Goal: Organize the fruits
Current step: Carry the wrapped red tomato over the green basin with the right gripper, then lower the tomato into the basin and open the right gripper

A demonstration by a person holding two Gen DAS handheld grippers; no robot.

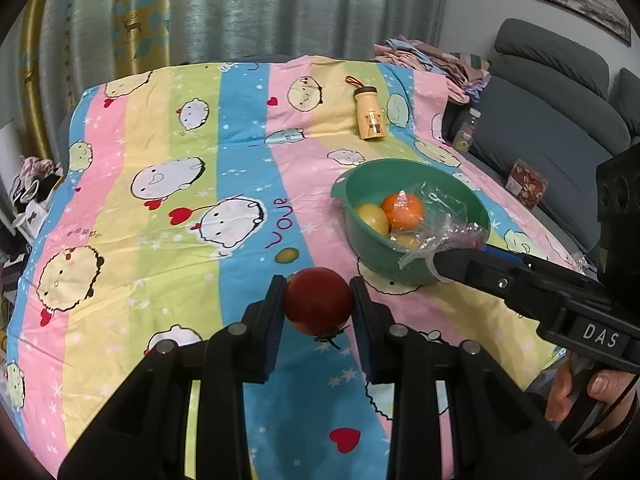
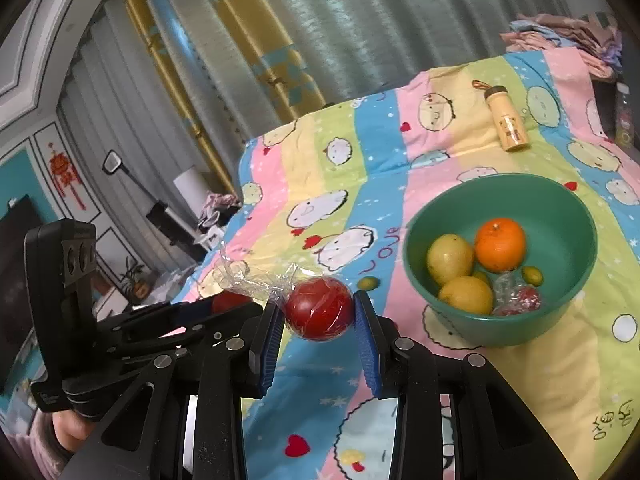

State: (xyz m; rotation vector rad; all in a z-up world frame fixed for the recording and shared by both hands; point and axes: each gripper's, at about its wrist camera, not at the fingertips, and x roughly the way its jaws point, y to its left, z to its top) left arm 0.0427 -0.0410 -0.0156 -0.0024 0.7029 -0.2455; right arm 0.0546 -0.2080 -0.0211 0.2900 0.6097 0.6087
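Observation:
In the left wrist view my left gripper (image 1: 317, 285) is shut on a bare red tomato (image 1: 318, 304) with a green stem, held above the striped cartoon cloth (image 1: 180, 200). The right wrist view shows my right gripper (image 2: 318, 302) shut on a red fruit wrapped in clear film (image 2: 320, 314). A green bowl (image 2: 576, 240) to the right holds an orange (image 2: 500, 244), two yellow fruits (image 2: 450, 258), a small green one and a wrapped red piece. My right gripper (image 1: 440, 260) reaches in at the bowl's (image 1: 360, 208) near rim, trailing film. My left gripper (image 2: 224, 304) is beside it.
A small yellow-green fruit (image 1: 287, 255) lies on the cloth left of the bowl. A yellow bottle (image 1: 370, 114) lies on its side farther back. Folded clothes (image 1: 424, 56) sit at the far corner, a grey sofa (image 1: 560, 120) to the right, curtains behind.

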